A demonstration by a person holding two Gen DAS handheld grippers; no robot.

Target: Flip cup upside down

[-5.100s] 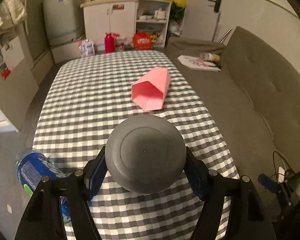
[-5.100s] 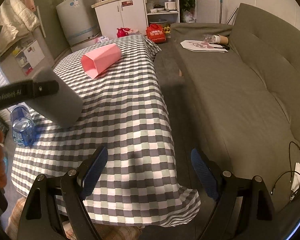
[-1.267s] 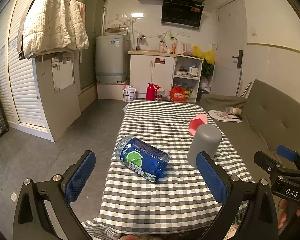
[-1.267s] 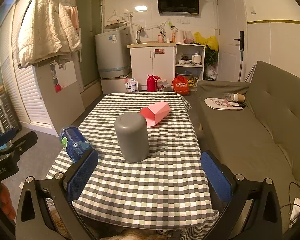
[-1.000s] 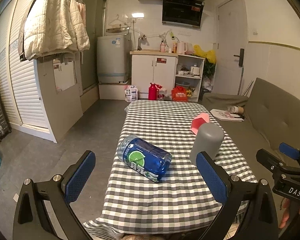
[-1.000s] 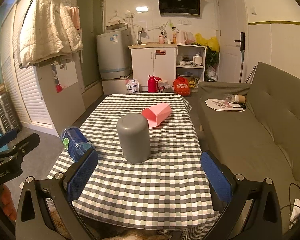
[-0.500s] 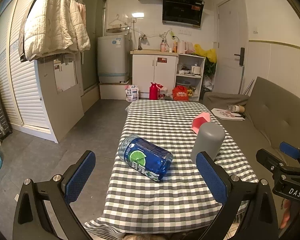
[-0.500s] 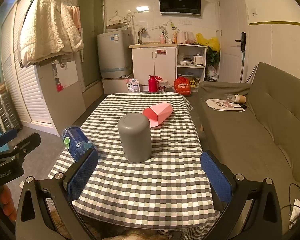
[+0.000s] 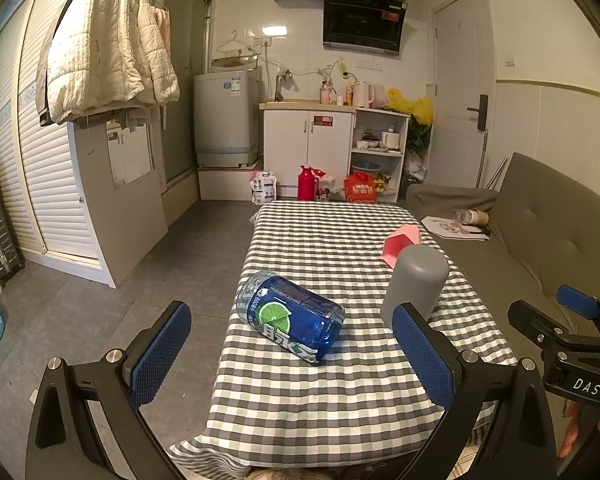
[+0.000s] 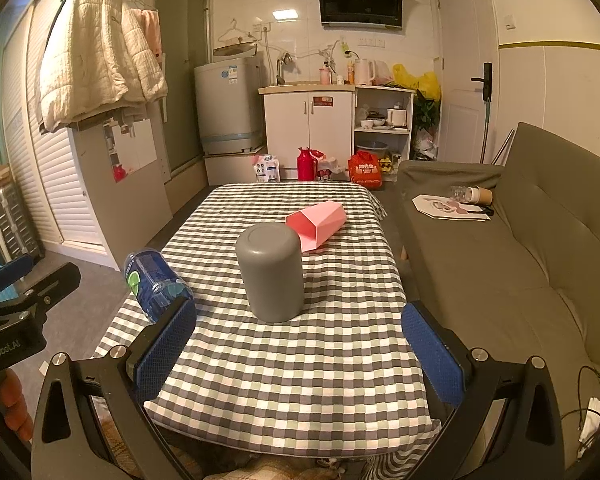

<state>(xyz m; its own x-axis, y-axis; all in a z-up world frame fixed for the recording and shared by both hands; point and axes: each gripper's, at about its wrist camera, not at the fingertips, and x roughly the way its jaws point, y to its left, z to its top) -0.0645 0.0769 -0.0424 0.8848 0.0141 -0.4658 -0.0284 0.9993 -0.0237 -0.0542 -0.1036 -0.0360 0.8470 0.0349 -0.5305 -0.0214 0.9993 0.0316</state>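
Checked cloth covers the table (image 10: 320, 360) in a small kitchen-living room. Nearest the cameras, the left gripper (image 9: 292, 356) and the right gripper (image 10: 296, 354) both hang off the near edge with jaws wide apart, holding nothing. Beyond them the grey cup (image 10: 270, 272) stands mouth-down on the cloth, base up. A blue bottle (image 9: 290, 316) lies on its side to its left. Just behind the cup lies a pink carton (image 10: 318, 224). A sofa (image 10: 520, 260) runs along the right.

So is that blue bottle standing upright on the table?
No, the blue bottle lies on its side on the checked tablecloth, left of the grey cup.
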